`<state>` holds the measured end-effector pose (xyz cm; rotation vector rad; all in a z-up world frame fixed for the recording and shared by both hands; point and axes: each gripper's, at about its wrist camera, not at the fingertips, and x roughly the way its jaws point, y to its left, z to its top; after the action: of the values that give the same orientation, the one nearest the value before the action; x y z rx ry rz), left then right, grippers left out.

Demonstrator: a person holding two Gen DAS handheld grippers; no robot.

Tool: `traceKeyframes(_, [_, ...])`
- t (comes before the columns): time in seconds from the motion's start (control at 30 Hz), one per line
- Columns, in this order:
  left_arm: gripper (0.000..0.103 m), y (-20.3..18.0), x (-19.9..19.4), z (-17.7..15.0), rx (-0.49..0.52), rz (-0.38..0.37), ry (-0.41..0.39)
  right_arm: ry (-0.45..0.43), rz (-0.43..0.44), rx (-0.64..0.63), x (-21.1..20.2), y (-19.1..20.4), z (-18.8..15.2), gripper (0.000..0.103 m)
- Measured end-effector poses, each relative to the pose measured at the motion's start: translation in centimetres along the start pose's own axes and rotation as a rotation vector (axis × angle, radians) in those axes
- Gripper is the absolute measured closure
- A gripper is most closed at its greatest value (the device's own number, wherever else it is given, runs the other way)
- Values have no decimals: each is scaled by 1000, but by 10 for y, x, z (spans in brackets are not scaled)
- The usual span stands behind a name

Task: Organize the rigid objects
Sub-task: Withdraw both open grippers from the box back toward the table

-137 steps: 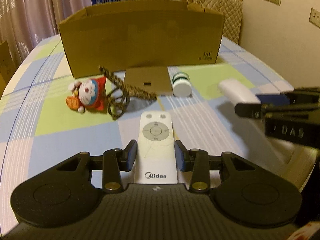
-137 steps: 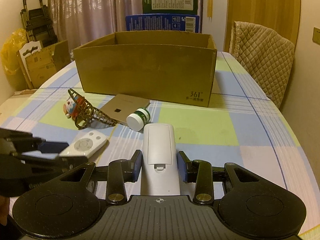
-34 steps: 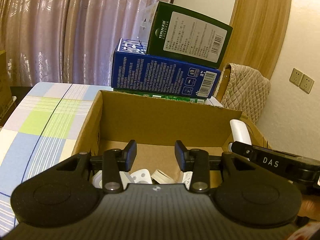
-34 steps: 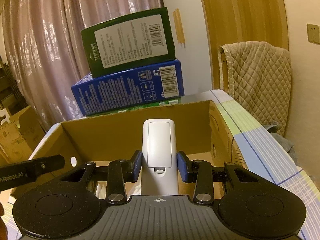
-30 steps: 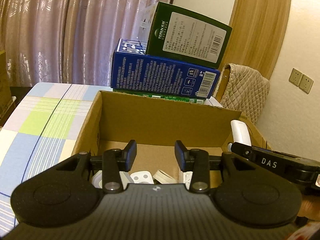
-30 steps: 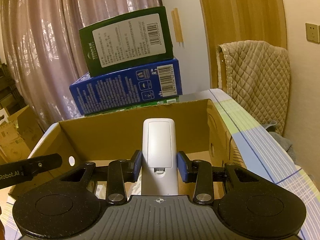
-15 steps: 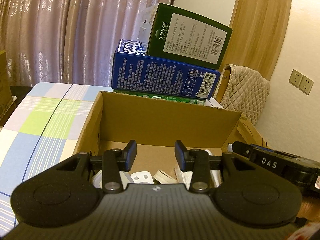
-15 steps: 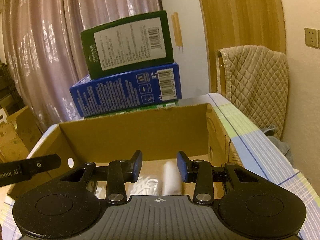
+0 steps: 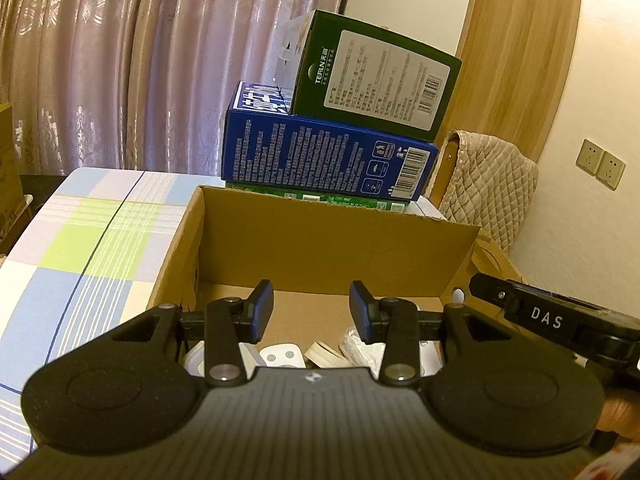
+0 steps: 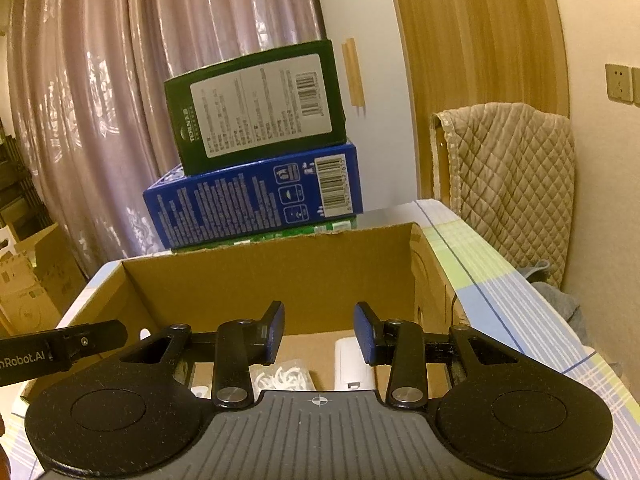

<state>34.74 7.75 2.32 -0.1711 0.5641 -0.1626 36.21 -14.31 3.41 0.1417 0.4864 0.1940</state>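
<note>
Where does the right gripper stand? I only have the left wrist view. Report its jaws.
Observer: In the right wrist view, the right gripper is over the cardboard box. Its jaws are apart with nothing between them.
Operator: Tell me what lies under it.
Observer: A white remote lies on the box floor, battery cover up, just below the gripper's right finger.
</note>
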Motion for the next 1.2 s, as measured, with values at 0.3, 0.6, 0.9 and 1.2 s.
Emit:
traceKeyframes(0.3, [67,3,-28,6,-12,17,-53,-93,18,-25,-34,10,6,68])
traceKeyframes(0.6, [67,15,-85,-20,-9,71,-74,-112,53,-41,-88,10,-5,68])
traceKeyframes(0.9, [67,36,-142,-80,-53,157,-9,-74,34,-73,-137,-10,-30,68])
traceKeyframes(1.2, [60,36,-159,-122,19,188,69,47,55,-90,-169,-22,-83,50])
